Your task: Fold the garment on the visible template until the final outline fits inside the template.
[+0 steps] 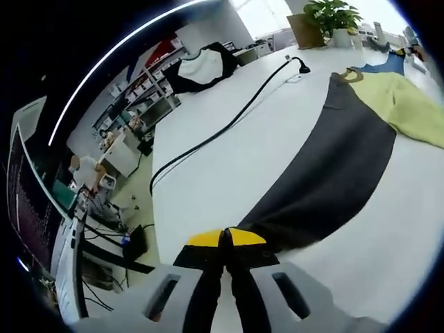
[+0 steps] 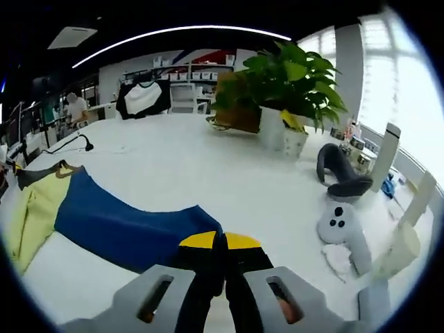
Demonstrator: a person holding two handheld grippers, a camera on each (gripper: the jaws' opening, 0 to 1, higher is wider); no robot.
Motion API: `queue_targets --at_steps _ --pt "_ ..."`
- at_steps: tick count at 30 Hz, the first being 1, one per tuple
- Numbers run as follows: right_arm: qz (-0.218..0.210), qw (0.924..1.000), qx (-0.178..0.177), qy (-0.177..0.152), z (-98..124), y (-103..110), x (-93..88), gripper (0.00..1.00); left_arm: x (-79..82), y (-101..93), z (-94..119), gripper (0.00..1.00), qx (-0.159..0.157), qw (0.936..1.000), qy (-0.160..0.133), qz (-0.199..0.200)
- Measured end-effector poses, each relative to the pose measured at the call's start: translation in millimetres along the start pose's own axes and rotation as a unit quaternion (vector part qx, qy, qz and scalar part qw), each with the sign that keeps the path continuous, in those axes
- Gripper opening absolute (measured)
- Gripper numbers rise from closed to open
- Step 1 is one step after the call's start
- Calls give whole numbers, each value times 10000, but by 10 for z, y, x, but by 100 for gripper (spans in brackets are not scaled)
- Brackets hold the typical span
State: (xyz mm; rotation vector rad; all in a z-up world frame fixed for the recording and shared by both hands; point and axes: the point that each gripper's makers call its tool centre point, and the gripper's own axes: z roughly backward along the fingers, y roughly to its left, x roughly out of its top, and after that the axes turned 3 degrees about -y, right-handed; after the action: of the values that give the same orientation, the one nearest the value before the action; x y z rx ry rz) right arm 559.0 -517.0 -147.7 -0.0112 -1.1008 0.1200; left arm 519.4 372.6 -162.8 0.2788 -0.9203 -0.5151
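L gripper (image 1: 226,239), bottom centre of left gripper view: jaws closed, pinching the dark sleeve (image 1: 326,180) end; that sleeve runs up-right to the yellow body (image 1: 406,104). R gripper (image 2: 220,243), bottom centre of right gripper view: jaws closed on the blue sleeve (image 2: 125,225) end, which stretches left to the yellow part. Shirt lies flat on the table (image 2: 187,166). Can't make out a template. Fabric looks soft, light, floppy, so I'd hold at cuffs and lift slow to avoid bunching.

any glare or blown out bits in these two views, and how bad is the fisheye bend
Left gripper view: the window at the top is blown out, the table edge curves strongly, and the dark sleeve stays sharp. Right gripper view: the window on the right is washed out, the ceiling light strip bows into an arc, and the plant is crisp.
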Motion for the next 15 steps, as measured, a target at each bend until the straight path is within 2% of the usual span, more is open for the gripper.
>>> queue_targets --at_steps 11,15 --pt "-174 9998 -77 80 49 -18 -361 0 -162 -82 26 1 -52 9999 30 138" --pt "-143 9998 -93 79 61 -38 -397 0 -175 -95 48 1 -30 9998 2 177"
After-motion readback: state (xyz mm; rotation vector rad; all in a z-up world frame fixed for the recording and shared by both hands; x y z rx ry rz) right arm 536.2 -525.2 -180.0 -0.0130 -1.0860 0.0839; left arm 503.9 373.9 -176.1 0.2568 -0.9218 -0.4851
